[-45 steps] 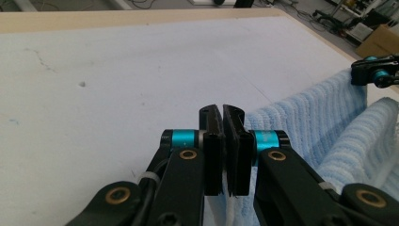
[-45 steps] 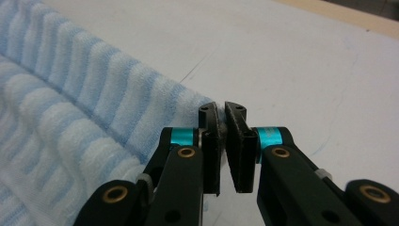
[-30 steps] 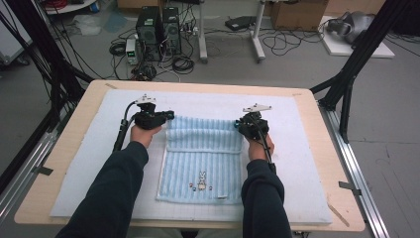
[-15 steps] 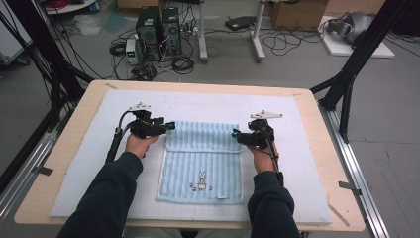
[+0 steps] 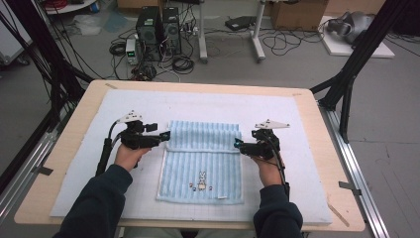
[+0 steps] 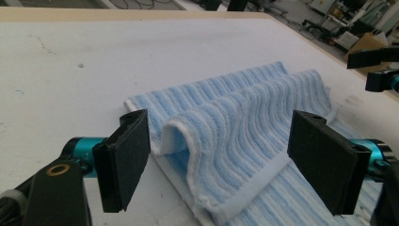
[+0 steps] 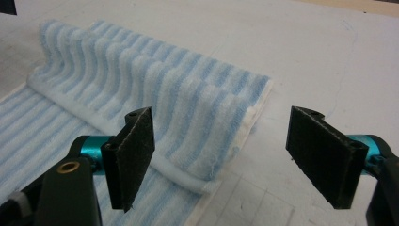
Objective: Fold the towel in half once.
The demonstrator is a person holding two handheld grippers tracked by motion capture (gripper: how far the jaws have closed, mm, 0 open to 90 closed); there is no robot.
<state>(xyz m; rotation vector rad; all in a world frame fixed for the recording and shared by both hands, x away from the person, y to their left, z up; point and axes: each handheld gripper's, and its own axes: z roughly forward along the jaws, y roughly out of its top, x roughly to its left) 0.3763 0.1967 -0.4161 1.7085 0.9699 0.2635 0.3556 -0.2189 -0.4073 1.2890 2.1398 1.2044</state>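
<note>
A blue-and-white striped towel (image 5: 200,171) with a small rabbit stitched near its front lies on the white mat (image 5: 297,129). Its far part is folded over toward me, and the folded hem runs across the middle. My left gripper (image 5: 166,135) sits at the left end of the fold, its jaws having just been opening. They now stand wide in the left gripper view (image 6: 219,160), with the raised fold of the towel (image 6: 244,127) between the pads but untouched. My right gripper (image 5: 236,145) is at the fold's right end, also just opened (image 7: 221,155), with the towel corner (image 7: 155,89) loose between its jaws.
The mat covers most of a wooden table (image 5: 317,104). Black frame struts (image 5: 356,69) rise at both sides. Beyond the far edge, computer towers (image 5: 158,25) and tangled cables lie on the floor. The right gripper (image 6: 376,70) shows at the far right of the left gripper view.
Both grippers came toward me from the towel's far corners, drawing the far edge over into a fold. Their jaws went from shut on the cloth to open, letting it go.
</note>
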